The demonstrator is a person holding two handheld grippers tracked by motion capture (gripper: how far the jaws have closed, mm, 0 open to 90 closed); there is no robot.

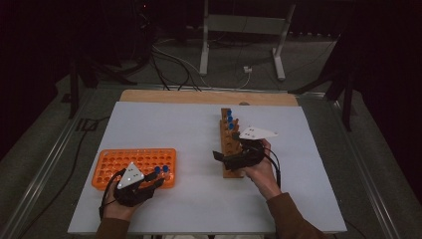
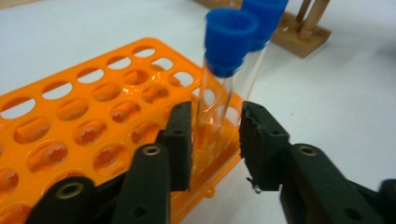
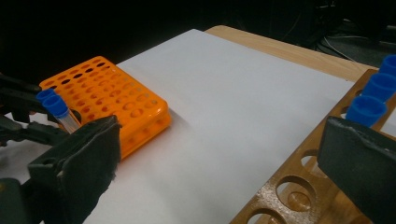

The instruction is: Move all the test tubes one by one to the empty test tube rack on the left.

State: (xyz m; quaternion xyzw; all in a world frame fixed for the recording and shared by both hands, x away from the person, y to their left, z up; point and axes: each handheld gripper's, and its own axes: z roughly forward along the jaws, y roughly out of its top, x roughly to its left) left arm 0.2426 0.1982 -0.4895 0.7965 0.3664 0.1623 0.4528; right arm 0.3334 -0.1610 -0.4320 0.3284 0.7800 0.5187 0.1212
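The left gripper [image 2: 215, 140] sits at the near right corner of the orange rack [image 2: 70, 135]. Its two black jaws stand a little apart, one on each side of a clear tube with a blue cap [image 2: 229, 42]. The jaws are close to the glass, but there is a small gap on each side, so they are not squeezing the tube. The tube stands up in a hole at the edge of the orange rack. A second tube with a blue cap [image 2: 264, 16] stands right behind it, almost touching it.

From the high view, the left gripper [image 1: 152, 181] is low on the table, near the person's side, and the orange rack [image 1: 134, 162] lies flat on the white table [image 1: 174, 124]. The two blue caps [image 1: 161, 170] show at the rack's right end.

The right gripper [image 1: 234, 158] is well away to the right, beside the wooden rack [image 1: 230, 149]. In the right gripper view its jaws are wide apart with nothing between them. The wooden rack [image 3: 299, 186] has round holes, and three blue caps [image 3: 369, 109] stick up from the far ones. The near holes are bare.
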